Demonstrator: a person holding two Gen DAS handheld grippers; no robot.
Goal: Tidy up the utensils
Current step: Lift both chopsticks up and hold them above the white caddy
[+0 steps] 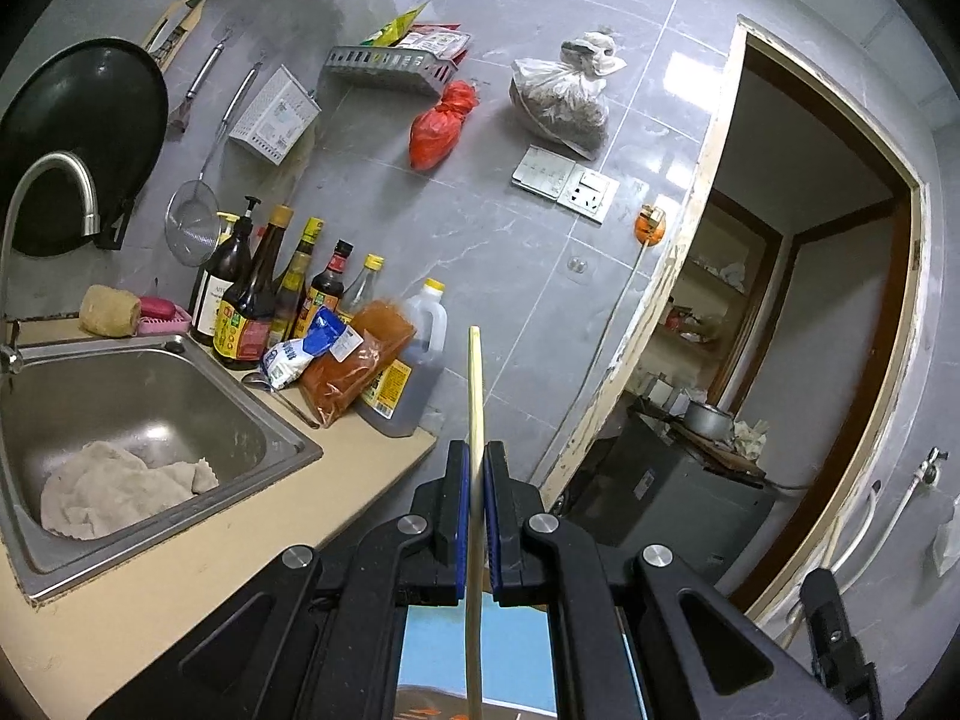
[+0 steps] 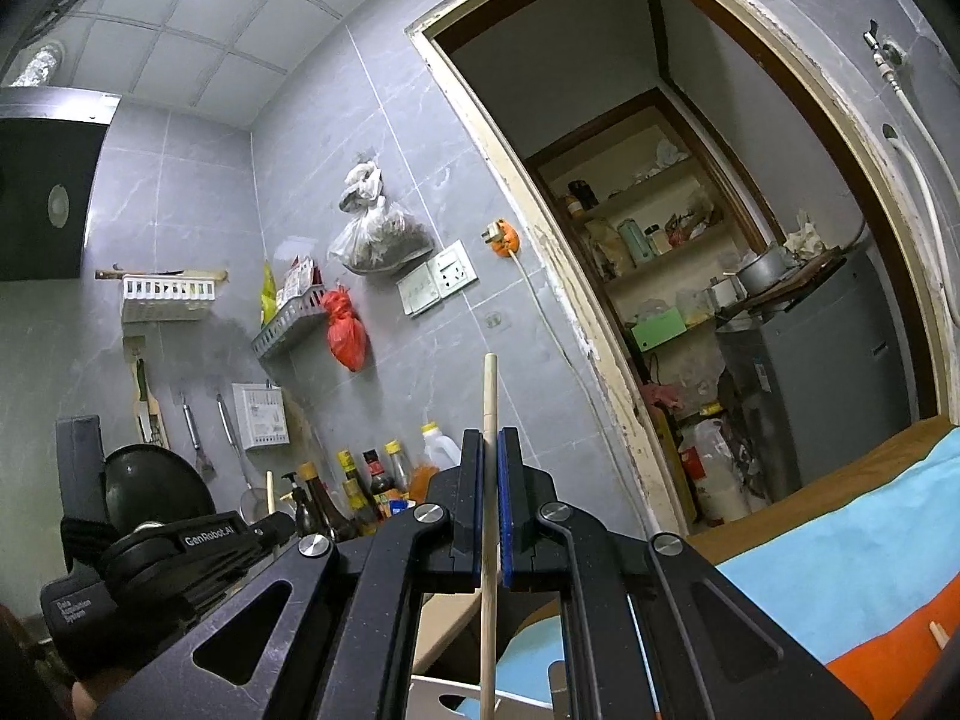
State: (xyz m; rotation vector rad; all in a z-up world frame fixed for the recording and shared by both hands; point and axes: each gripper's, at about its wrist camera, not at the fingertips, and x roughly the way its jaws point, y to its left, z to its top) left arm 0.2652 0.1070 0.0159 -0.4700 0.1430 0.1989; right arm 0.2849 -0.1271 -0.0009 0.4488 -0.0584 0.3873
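Note:
My left gripper is shut on a pale wooden chopstick that stands upright between the blue pads, its end reaching above the fingertips and its shaft running down past the camera. My right gripper is shut on another pale wooden chopstick, also upright. The left gripper body shows at the lower left of the right wrist view, its chopstick tip poking up. Another chopstick end lies on the orange and blue cloth at the right. A white container's edge sits below the right gripper.
A steel sink with a rag is at the left, with sauce bottles and bags behind it on the beige counter. A wall rack, strainer, wok and hanging bags are on the tiled wall. A doorway opens at the right.

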